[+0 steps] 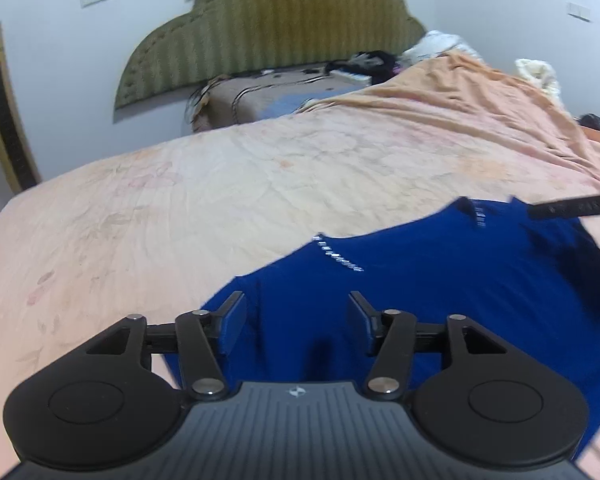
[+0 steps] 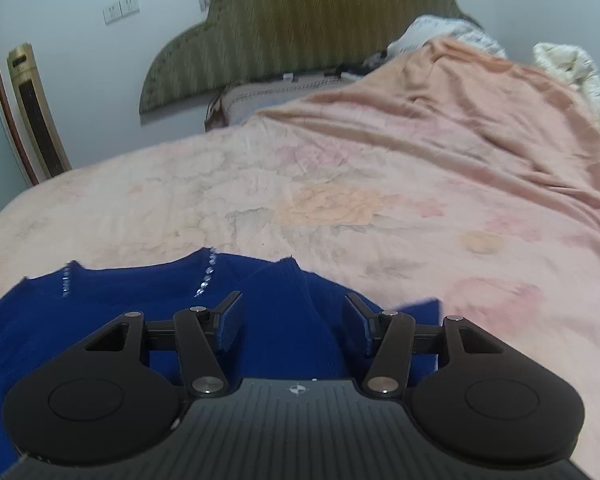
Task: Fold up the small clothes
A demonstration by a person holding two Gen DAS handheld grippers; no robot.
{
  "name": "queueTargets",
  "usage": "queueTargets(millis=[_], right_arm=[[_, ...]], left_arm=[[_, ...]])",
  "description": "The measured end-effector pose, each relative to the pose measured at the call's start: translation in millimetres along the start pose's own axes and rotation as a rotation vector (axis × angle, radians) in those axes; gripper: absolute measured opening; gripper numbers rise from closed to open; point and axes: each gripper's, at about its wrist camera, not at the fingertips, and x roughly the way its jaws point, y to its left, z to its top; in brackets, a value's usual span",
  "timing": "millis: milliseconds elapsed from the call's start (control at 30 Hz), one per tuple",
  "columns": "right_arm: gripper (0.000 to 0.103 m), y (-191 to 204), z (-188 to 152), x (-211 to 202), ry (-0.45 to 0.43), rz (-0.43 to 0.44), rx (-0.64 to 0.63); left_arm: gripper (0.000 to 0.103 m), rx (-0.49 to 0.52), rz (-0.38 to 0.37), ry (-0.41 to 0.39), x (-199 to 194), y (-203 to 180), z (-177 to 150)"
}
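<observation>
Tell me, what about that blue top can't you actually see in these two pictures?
- Blue top: near part hidden under left gripper in the left view, likewise under right gripper.
- Its left side: cut by the right view's edge.
- Sparkly trim: blurred.

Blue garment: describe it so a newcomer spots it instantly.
Start at the bed with the green headboard and peach floral blanket. At the blanket's near edge, under both open grippers, lies the blue garment. It is the only deep blue thing there, with small sparkling studs along its neckline.
</observation>
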Motion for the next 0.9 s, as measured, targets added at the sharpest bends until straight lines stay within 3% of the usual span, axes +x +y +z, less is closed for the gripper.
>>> queueTargets(millis=[67, 100, 133, 167, 200, 267, 500, 600, 633, 667, 700, 767, 833, 900], right_arm=[[0.06, -3.5, 1.7, 16.8, 0.036, 0.032, 0.011], [0.055, -3.9, 0.8, 22.6, 0.046, 0.042, 0.016], [0.045, -4.3, -0.5, 27.1, 0.054, 0.054, 0.015], [0.026, -4.2, -3.7, 28.2, 0.056, 0.065, 0.013], [0.011, -4.2, -5.1, 28.6, 0.052, 0.067, 0.013], [0.008, -4.1, -8.3, 23.5, 0.018, 0.072, 0.019], [0.006, -9.5, -3.3, 11.3, -0.112, 0.004, 0.06], [0.01, -7.9, -0.8, 26.3, -0.063, -0.018, 0.056], [0.019, -7.4, -0.8, 34.3, -0.026, -0.025, 0.055], [0.022, -6.9, -1.3, 38.0, -0.004, -0.038, 0.055], [0.032, -5.9, -2.4, 34.4, -0.008, -0.054, 0.057], [0.039, -0.2, -5.2, 8.9, -0.054, -0.067, 0.045], [0.04, 14.1, -8.4, -21.1, -0.066, -0.01, -0.041], [0.048, 35.1, -14.1, -40.9, -0.002, 0.128, -0.173]], left_arm=[[0.055, 0.007, -0.007, 0.012, 13.1, 2.4, 2.6], [0.055, 0.021, 0.003, 0.022, 20.0, 1.4, 3.3], [0.055, 0.035, 0.02, 0.032, 26.9, -0.9, 4.0], [0.054, 0.046, 0.025, 0.04, 32.5, -3.5, 4.4], [0.043, 0.053, 0.014, 0.052, 37.0, -5.4, 3.5], [0.006, 0.028, -0.007, 0.089, 46.9, -6.3, 1.8], [0.005, -0.106, 0.09, 0.03, 45.2, 12.4, 4.7], [0.005, -0.081, 0.151, 0.069, 56.1, 8.5, 3.6], [0.005, -0.074, 0.159, 0.06, 51.7, 5.7, 3.5], [0.007, -0.066, 0.164, 0.045, 44.6, 2.6, 3.2], [0.007, -0.049, 0.183, 0.028, 35.9, -1.9, 2.4], [0.013, 0.011, 0.26, 0.01, 19.6, -16.3, 2.1], [0.028, 0.064, 0.251, -0.032, 2.6, -32.2, 2.7], [0.063, 0.099, 0.172, -0.054, -5.7, -53.0, 4.6]])
